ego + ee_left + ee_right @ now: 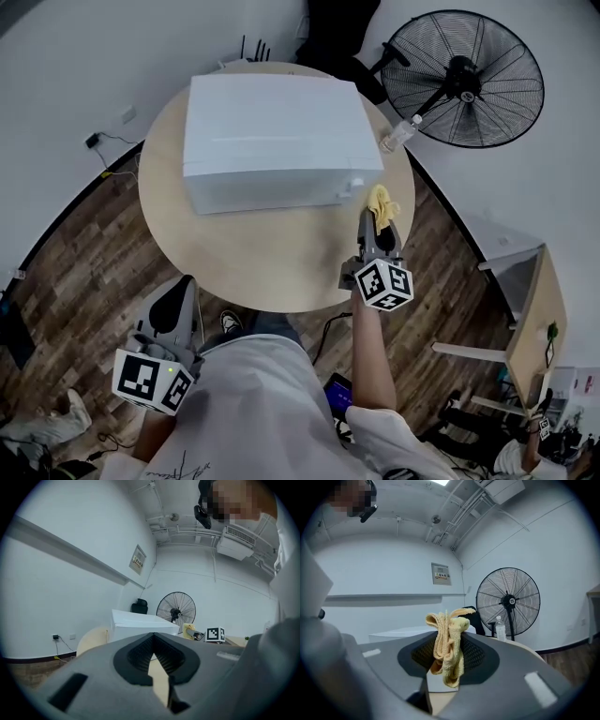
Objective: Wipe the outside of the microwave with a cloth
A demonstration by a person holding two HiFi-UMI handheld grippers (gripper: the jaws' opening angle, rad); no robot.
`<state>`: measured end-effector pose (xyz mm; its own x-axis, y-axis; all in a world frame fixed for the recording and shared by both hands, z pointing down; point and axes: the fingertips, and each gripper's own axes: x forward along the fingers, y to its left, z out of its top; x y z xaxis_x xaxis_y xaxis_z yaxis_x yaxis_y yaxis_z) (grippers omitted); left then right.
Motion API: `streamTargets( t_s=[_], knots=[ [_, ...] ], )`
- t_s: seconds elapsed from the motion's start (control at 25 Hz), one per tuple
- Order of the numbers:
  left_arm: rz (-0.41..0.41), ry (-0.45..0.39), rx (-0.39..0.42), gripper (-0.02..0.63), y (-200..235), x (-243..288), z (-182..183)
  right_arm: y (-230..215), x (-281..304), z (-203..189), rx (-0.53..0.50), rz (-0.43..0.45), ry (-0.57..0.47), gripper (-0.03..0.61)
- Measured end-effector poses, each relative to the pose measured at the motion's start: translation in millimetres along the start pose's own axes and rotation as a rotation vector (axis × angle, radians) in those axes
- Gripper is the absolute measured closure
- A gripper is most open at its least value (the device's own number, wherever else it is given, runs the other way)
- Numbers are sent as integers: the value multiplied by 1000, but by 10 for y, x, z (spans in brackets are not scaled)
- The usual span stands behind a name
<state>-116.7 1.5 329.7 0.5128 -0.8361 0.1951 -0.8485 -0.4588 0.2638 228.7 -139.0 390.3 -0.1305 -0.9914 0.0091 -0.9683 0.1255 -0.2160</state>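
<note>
Head view looks down; gripper views look level; all share microwave (272, 141).

Tally: one microwave (272, 141), one round table (262, 267), one yellow cloth (382, 203), one clear bottle (398, 134), one standing fan (464, 80), one black chair (139, 606), two grippers (left gripper (184, 284), right gripper (370, 219)).

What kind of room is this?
Probably an office or lab corner, not a kitchen: microwave on a round wooden table, a big pedestal fan beside it, an office chair behind.
</note>
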Motion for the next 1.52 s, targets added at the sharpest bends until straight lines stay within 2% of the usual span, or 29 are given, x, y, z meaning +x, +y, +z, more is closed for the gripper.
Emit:
streamTargets(
  t_s=[0.6,1.12,1.52],
  knots=[
    [6,65,5,621,45,370,-47,-656,597,-239,29,-152,-6,446],
    [6,81,-13,621,99,431,-96,-452,730,-250,8,-125,1,446],
    [3,56,-44,621,124,323,-90,-157,731,-280,-24,-121,8,446]
  ],
)
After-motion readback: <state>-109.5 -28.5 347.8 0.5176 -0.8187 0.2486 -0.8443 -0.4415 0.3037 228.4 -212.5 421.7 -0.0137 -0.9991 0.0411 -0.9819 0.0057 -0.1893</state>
